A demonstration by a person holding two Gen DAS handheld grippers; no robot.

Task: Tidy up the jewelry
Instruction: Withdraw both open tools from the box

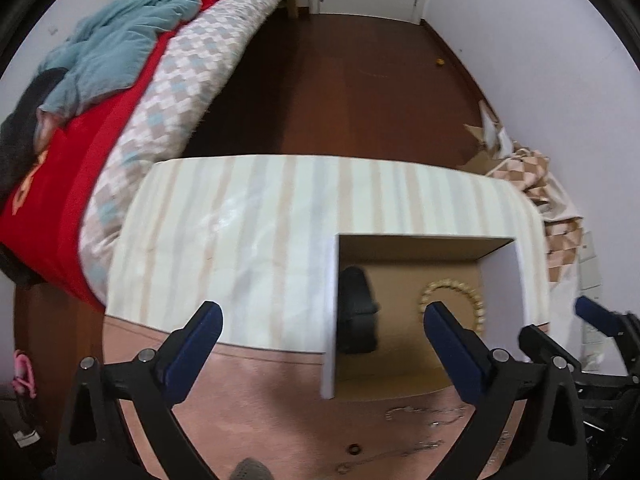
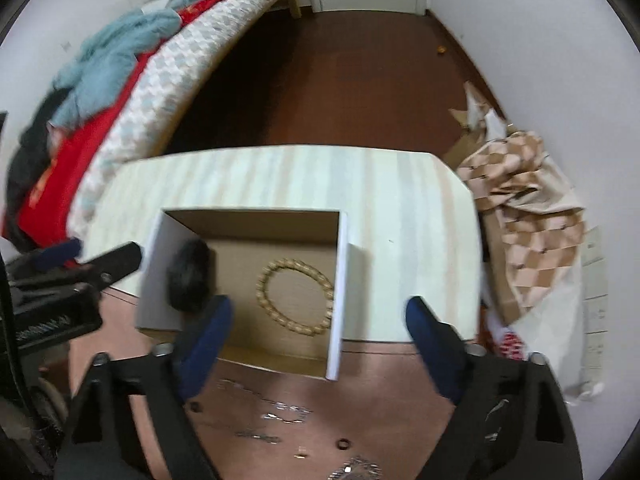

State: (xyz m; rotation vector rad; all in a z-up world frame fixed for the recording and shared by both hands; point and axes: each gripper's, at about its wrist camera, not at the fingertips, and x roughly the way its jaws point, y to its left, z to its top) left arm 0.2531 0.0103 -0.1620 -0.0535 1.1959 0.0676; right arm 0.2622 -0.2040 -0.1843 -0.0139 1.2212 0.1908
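Note:
An open white cardboard box [image 2: 344, 292] lies on the table and holds a gold beaded bracelet [image 2: 296, 296] and a black object [image 2: 190, 276]. The box wall [image 1: 330, 320], the bracelet [image 1: 452, 300] and the black object [image 1: 356, 308] also show in the left wrist view. Thin silver chains [image 2: 280, 412] and small rings [image 2: 342, 445] lie on the pink surface in front of the box; chains [image 1: 424, 416] and a ring [image 1: 353, 449] show on the left too. My left gripper [image 1: 324, 320] is open and empty. My right gripper [image 2: 320, 316] is open and empty above the box's front.
The striped table top [image 1: 240, 216] drops off at its far edge to a brown floor [image 1: 340, 80]. A bed with checked, red and teal covers [image 1: 152, 80] runs along the left. Checked cloth and paper [image 2: 528, 200] are piled at the right.

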